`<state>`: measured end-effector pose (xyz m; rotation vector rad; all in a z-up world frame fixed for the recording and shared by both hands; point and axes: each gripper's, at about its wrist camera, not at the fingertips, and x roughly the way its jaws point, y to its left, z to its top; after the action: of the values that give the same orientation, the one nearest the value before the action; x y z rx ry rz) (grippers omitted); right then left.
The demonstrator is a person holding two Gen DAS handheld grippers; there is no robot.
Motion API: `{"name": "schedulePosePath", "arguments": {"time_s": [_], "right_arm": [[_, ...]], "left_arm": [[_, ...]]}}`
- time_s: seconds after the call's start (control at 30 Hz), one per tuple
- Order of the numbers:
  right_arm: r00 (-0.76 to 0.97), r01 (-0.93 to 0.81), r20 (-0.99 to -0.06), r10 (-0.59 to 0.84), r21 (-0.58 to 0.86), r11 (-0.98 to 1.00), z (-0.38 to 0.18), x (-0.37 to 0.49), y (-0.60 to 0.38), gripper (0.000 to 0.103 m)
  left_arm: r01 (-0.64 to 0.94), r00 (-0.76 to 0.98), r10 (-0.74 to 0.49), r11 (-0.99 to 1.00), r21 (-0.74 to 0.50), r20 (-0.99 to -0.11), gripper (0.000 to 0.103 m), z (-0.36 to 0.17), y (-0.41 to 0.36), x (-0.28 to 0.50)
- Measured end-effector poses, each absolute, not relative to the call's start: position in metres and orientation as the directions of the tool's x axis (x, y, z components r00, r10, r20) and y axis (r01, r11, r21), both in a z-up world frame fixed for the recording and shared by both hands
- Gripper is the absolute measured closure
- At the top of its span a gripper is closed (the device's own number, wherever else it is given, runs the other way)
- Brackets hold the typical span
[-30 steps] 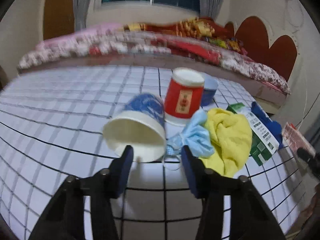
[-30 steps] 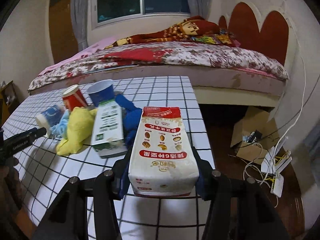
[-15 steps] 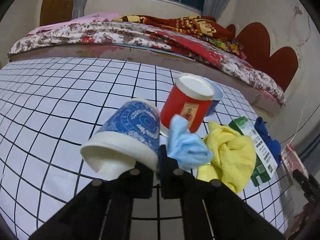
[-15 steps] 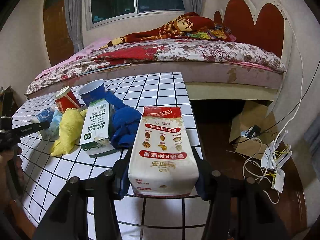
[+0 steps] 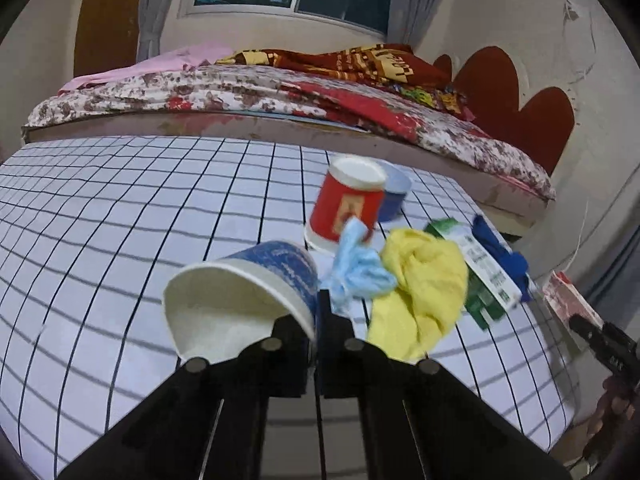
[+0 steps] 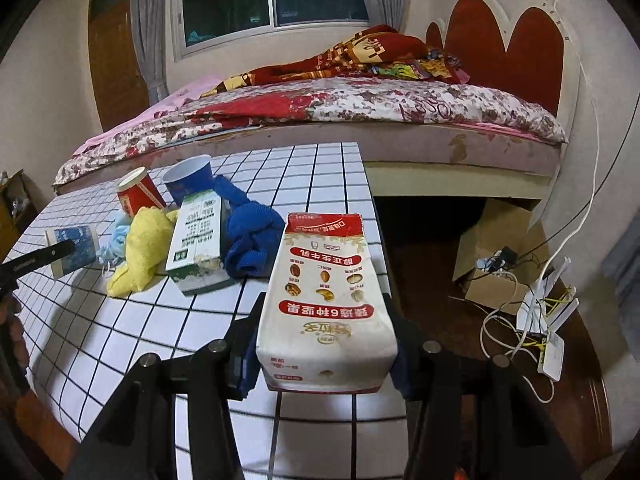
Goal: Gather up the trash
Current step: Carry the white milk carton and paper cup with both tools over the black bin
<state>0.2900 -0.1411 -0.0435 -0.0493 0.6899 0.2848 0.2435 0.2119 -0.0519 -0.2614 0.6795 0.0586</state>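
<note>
Two grips are confirmed over the grid-patterned table: my right gripper clamps the red-and-white milk carton at the table's near edge, and my left gripper is closed on the blue paper cup's rim wall, cup tilted.

Tabletop: carries a cluster of things, with a bed behind its far edge.
Paper cup: lies on its side at the left end of the cluster, its rim pinched in the left tongs.
Face mask: just right of the paper cup.
Towel: right of the mask, touching it.
Capped cup: upright behind the mask.
Open cup: just behind the capped cup.
Flat carton: lying right of the towel.
Cloth: right of the flat carton.
Milk carton: clamped between the right tongs, at the tabletop's near right corner.
Cardboard box: on the floor right of the tabletop.
</note>
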Motion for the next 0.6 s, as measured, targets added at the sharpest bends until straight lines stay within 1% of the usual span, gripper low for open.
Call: {"name": "schedulePosePath", "arguments": {"time_s": [0.1, 0.3, 0.6], "right_arm": [[0.733, -0.272, -0.637, 0.24, 0.049, 0.961, -0.043, 0.283, -0.145, 0.05], [0.749, -0.272, -0.62, 0.233, 0.033, 0.962, -0.033, 0.256, -0.156, 0.051], [0.763, -0.24, -0.613, 0.207, 0.03, 0.97, -0.031, 0.211, -0.187, 0.051]], "left_arm": [[-0.124, 0.796, -0.043, 0.965, -0.232, -0.603, 0.1, -0.047, 0.203, 0.223], [-0.043, 0.829, -0.065, 0.983, -0.18, -0.556, 0.1, -0.032, 0.16, 0.191], [0.04, 0.845, -0.108, 0.989, -0.14, -0.523, 0.1, -0.023, 0.097, 0.157]]}}
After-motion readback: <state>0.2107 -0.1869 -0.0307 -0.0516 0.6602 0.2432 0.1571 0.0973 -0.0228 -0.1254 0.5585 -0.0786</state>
